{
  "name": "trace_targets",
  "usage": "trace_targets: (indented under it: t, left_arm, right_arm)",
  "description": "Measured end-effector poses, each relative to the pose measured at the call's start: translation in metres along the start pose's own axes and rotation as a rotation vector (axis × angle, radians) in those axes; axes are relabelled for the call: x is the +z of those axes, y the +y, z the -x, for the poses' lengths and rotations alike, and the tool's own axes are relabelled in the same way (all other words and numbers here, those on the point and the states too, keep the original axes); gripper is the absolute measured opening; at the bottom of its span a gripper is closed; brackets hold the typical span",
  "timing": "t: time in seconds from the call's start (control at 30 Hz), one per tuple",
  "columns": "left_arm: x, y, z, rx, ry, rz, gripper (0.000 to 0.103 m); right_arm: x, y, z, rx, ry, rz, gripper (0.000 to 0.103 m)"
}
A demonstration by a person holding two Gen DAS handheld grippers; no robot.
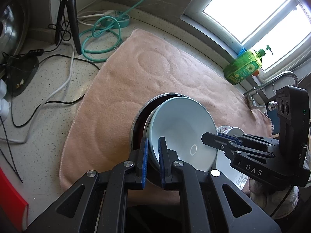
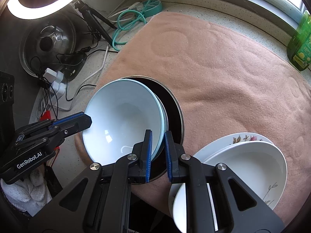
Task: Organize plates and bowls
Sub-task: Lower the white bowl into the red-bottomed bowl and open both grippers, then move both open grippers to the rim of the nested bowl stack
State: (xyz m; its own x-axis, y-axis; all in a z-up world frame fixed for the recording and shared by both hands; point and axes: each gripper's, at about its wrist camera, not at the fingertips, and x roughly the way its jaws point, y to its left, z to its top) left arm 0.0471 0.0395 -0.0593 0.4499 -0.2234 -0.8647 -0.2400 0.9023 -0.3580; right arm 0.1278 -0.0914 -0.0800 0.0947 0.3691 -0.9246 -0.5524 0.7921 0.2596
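Pink towel (image 1: 136, 81) underneath — both tongs, left (image 1: 153, 153) and right (image 2: 157, 151), clamp the pale bowl (image 1: 182, 128), hiding its rim

"DAS" on right gripper (image 1: 210, 138) body; "GenRobot.AI" on left gripper (image 2: 88, 119) body.

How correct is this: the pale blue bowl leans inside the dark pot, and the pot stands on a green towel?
One thing is wrong: the towel is pink, not green, as the right wrist view plainly shows. The rest holds: the pale blue bowl leans inside the dark pot, and the pot stands on that towel.
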Motion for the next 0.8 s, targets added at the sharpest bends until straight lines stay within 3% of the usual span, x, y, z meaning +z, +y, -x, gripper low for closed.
trace_targets:
  t: [0.57,0.6,0.67,0.7,0.73,0.77,0.8]
  left_arm:
    - [0.0,-0.003,0.01,0.012,-0.029,0.001,0.01]
    - [0.001,-0.003,0.011,0.013,-0.035,0.0,0.011]
    - [0.002,-0.002,0.015,0.013,-0.046,-0.001,0.014]
    - [0.002,-0.002,0.017,0.015,-0.049,0.001,0.027]
    - [0.003,-0.001,0.018,0.016,-0.05,0.008,0.038]
    - [0.004,0.001,0.02,0.015,-0.054,0.019,0.061]
    - [0.004,0.003,0.023,0.008,-0.068,0.029,0.066]
  right_arm:
    - [0.001,-0.001,0.017,0.006,-0.046,0.005,0.015]
    - [0.002,-0.003,0.019,0.01,-0.053,0.001,0.02]
    - [0.0,-0.007,0.026,0.014,-0.077,-0.008,0.049]
    - [0.0,-0.009,0.03,0.02,-0.096,-0.014,0.068]
    - [-0.001,-0.01,0.034,0.022,-0.113,-0.02,0.078]
    - [-0.001,-0.012,0.038,0.021,-0.126,-0.027,0.081]
    - [-0.001,-0.014,0.04,0.02,-0.135,-0.034,0.083]
